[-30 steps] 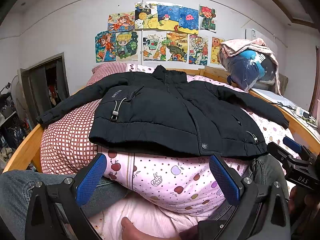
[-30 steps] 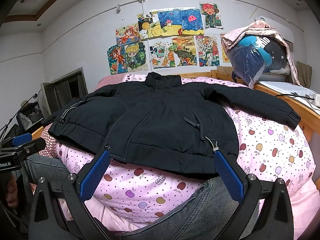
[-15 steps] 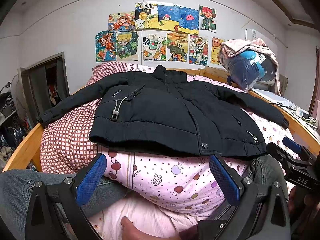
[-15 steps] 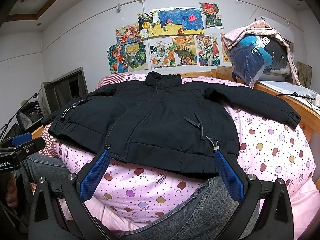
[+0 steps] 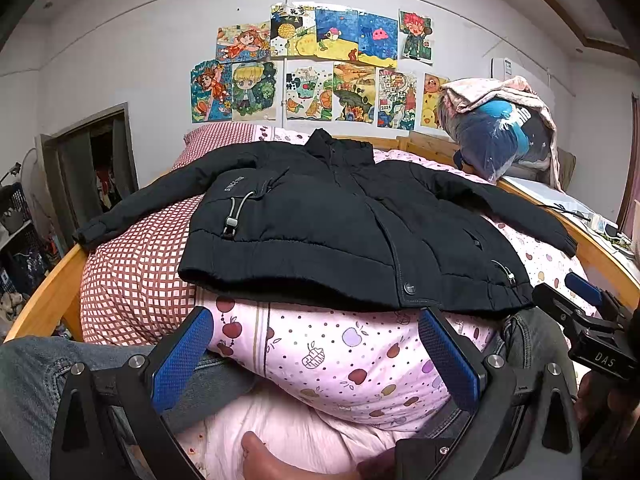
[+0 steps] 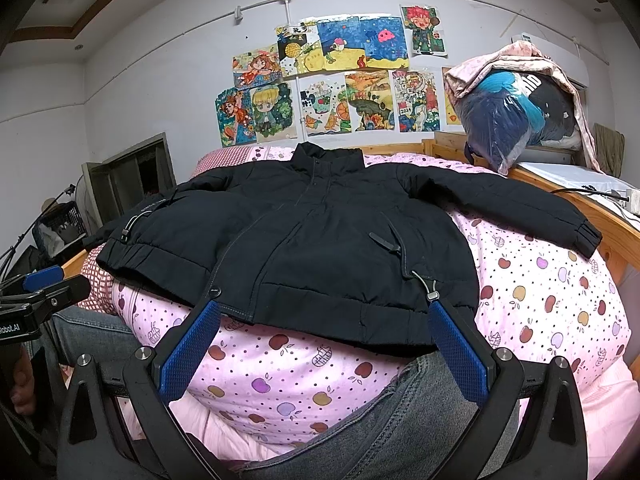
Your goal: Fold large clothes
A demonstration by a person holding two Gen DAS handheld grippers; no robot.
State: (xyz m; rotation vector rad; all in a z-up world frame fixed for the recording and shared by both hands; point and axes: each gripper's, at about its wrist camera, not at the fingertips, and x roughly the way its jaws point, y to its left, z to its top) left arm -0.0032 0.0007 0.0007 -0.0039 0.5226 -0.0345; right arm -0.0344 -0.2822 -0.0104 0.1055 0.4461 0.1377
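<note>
A black padded jacket [image 5: 320,224] [image 6: 320,240] lies spread face up on a pink apple-print quilt [image 5: 340,352] [image 6: 540,292], collar at the far end, both sleeves stretched out to the sides. My left gripper [image 5: 316,344] stands open just short of the jacket's hem, nothing between its blue pads. My right gripper [image 6: 324,336] is open too, near the hem at the jacket's right half. Each gripper shows at the edge of the other's view: the right gripper [image 5: 588,324] and the left gripper [image 6: 36,292].
A red checked pillow [image 5: 132,276] lies under the left sleeve. Wooden bed rails [image 5: 44,300] [image 6: 612,220] run along both sides. A bagged bundle of clothes [image 6: 520,112] sits at the back right. The person's jeans-clad knees [image 6: 400,420] and a bare foot [image 5: 272,460] are close below.
</note>
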